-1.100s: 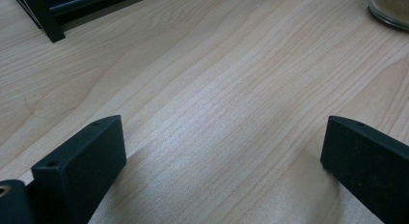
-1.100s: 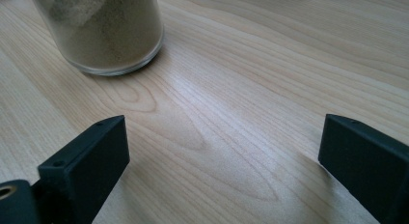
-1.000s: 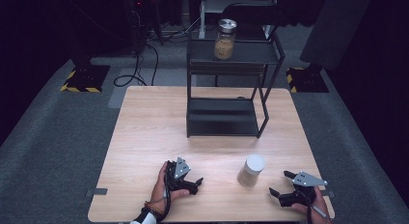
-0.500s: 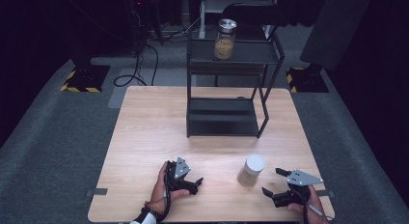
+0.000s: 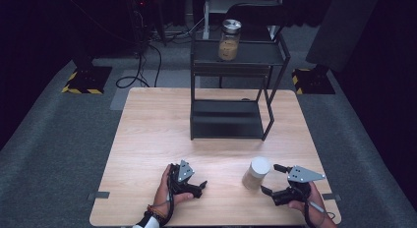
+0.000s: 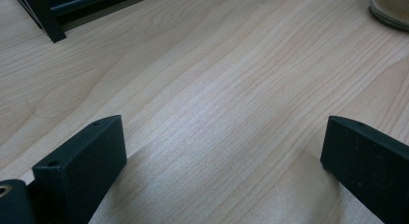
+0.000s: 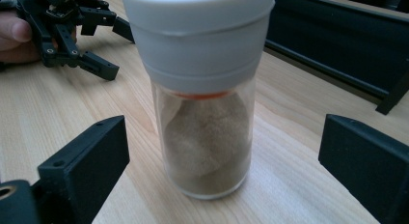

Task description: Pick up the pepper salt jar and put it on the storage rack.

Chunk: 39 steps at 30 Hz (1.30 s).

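Note:
A clear jar [image 5: 256,173] with a white lid and brown powder stands upright on the wooden table [image 5: 157,134], near its front right. In the right gripper view the jar [image 7: 205,113] rises just ahead of the two wide-apart jaws. My right gripper [image 5: 271,180] is open, close beside the jar on its right, not touching it. My left gripper [image 5: 200,185] rests open on the table at the front left, nothing between its jaws [image 6: 219,151]. A second jar [image 5: 229,40] with a metal lid stands on the top shelf of the black rack [image 5: 236,85].
The black two-shelf rack stands at the table's back middle; its lower shelf [image 5: 226,119] holds nothing. The left gripper [image 7: 67,31] and a hand show beyond the jar in the right gripper view. Dark floor and cables lie beyond the table.
My right gripper has moved left toward the white-lidded jar, closing most of the gap. The left gripper and both jars have stayed in place.

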### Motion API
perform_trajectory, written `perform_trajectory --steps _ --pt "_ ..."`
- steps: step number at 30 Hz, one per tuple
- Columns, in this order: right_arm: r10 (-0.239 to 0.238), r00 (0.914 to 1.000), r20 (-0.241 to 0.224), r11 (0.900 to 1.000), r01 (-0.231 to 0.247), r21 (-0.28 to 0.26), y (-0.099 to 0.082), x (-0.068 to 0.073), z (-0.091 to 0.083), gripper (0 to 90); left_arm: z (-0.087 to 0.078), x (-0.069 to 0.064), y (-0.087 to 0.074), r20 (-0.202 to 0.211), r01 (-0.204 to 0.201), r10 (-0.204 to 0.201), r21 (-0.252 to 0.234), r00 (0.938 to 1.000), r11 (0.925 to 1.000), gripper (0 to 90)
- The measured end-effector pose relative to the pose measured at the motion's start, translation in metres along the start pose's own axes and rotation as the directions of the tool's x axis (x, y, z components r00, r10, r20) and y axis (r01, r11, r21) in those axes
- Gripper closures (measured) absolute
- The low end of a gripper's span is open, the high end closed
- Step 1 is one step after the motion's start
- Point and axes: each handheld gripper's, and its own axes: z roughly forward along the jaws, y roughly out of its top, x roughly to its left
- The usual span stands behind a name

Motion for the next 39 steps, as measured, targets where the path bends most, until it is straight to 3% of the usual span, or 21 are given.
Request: perform_trajectory --steps 11,16,24,33,36,39 --pt "0.014 0.9994 -0.032 0.9992 -0.015 -0.036 0.005 -0.004 0.015 7.1 0.0 0.0 0.0 0.001 0.002 -0.002 0.0 1.0 1.0 2.0" --pt "0.049 0.9973 -0.056 0.9965 -0.052 -0.065 0.003 -0.011 0.022 13.2 0.0 0.0 0.0 0.001 0.001 -0.001 0.0 1.0 1.0 2.0" --pt "0.04 0.9963 -0.075 0.9948 -0.047 -0.09 0.0 -0.012 0.032 27.9 0.0 0.0 0.0 0.001 0.001 -0.001 0.0 1.0 1.0 2.0" --pt "-0.009 0.9989 -0.047 0.994 0.004 -0.109 -0.002 -0.005 0.034 33.9 0.0 0.0 0.0 0.001 0.001 -0.001 0.0 1.0 1.0 2.0" --pt "-0.005 0.9991 -0.041 0.9942 0.0 -0.108 -0.001 -0.003 0.034 34.1 0.0 0.0 0.0 0.0 0.001 -0.001 0.0 1.0 1.0 2.0" --pt "0.03 0.9988 -0.039 0.9935 -0.034 -0.108 0.0 -0.004 0.034 34.4 0.0 0.0 0.0 0.0 0.0 0.0 0.001 1.0 1.0 2.0"
